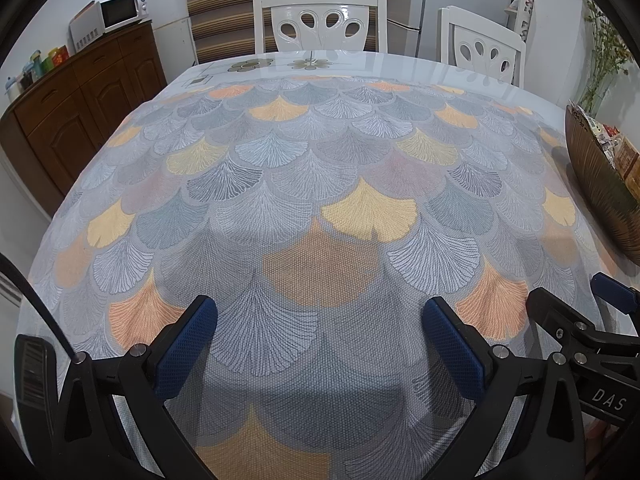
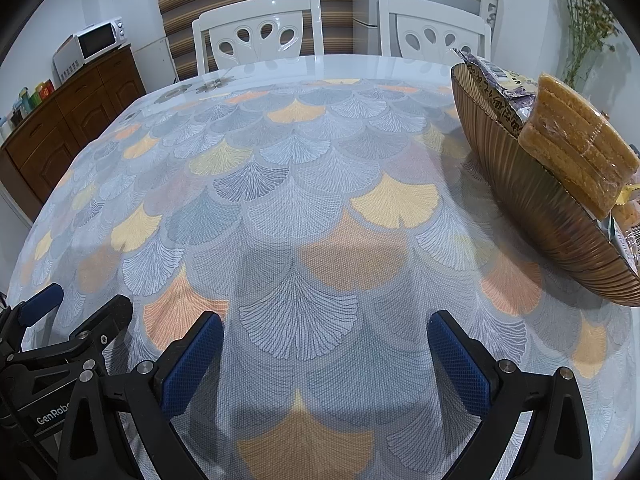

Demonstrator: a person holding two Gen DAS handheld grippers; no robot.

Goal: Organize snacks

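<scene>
Right wrist view crops the snack bowl at its edge; both hand-held grippers gape, empty

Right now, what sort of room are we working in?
Most likely a home dining area: a table under a patterned cloth, white dining chairs behind it, and a microwave on a wooden sideboard. A bowl of snacks sits at the right.

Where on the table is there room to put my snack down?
Nearly all the tablecloth is bare, from both open grippers out to the white chairs. Only the right side is crowded, where the brown bowl is piled with snack packets.
</scene>
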